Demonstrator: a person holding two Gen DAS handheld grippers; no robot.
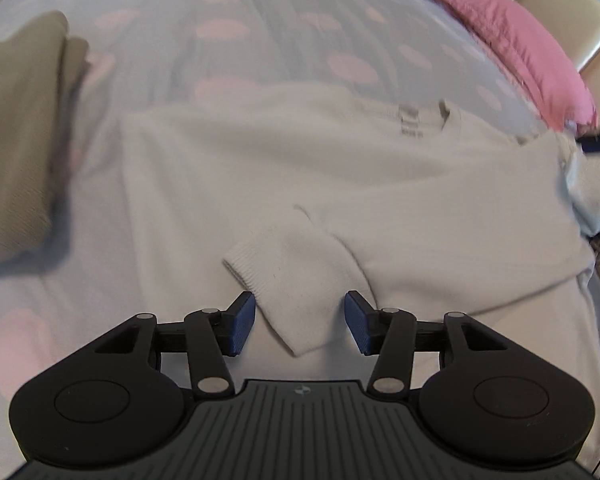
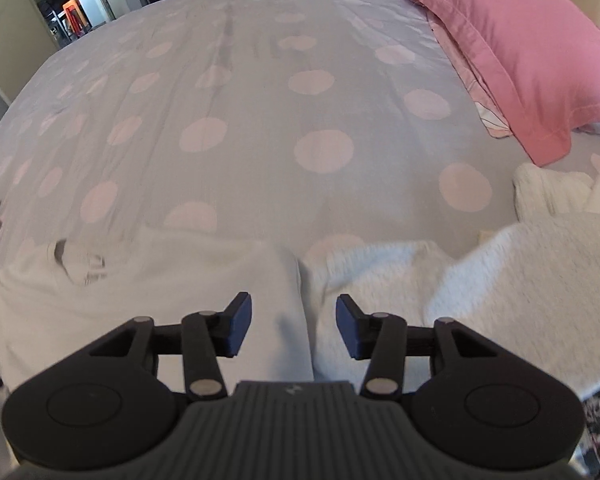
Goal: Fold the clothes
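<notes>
Left wrist view: my left gripper (image 1: pixel 300 322) hovered low and wide open, the cream sweater's (image 1: pixel 320 184) sleeve cuff (image 1: pixel 296 280) lying loose between its pads.

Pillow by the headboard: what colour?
Pink pillow, plain; clearest in the right wrist view.

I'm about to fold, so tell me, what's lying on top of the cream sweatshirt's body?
One ribbed-cuffed sleeve lies folded across the cream long-sleeved sweatshirt, its cuff between the open left tool fingers. The chest under that sleeve is covered.
</notes>
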